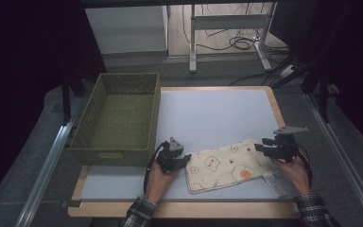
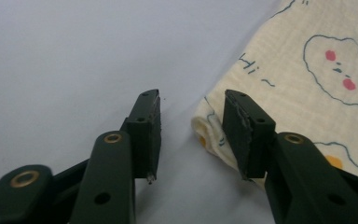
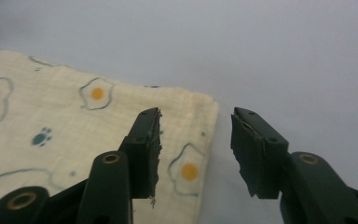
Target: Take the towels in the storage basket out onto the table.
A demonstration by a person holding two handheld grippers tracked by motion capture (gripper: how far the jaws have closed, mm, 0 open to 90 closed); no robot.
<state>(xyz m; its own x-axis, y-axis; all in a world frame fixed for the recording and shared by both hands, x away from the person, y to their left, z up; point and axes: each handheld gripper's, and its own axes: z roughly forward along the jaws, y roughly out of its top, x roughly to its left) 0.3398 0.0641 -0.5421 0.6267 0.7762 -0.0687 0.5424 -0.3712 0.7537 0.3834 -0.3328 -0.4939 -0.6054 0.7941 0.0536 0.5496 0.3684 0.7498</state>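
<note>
A: Left tool (image 1: 174, 158)?
B: Jaws apart, nothing gripped, at the cloth's (image 1: 227, 164) nine o'clock corner, likely freeing a fold.
A: Cloth?
B: Flat on the desk (image 1: 217, 113), at four o'clock from the basket (image 1: 118, 118). Cream, egg prints, folded oblong.
A: Right tool (image 1: 272, 146)?
B: Apart too, over the three o'clock edge.

Overhead and both close tong cameras share the cloth (image 1: 227, 165).

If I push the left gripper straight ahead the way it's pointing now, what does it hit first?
Most likely the near corner of the printed cloth: the left gripper has open jaws, with one jaw already over that corner and the other over the bare white table. Depth is hard to judge.
</note>
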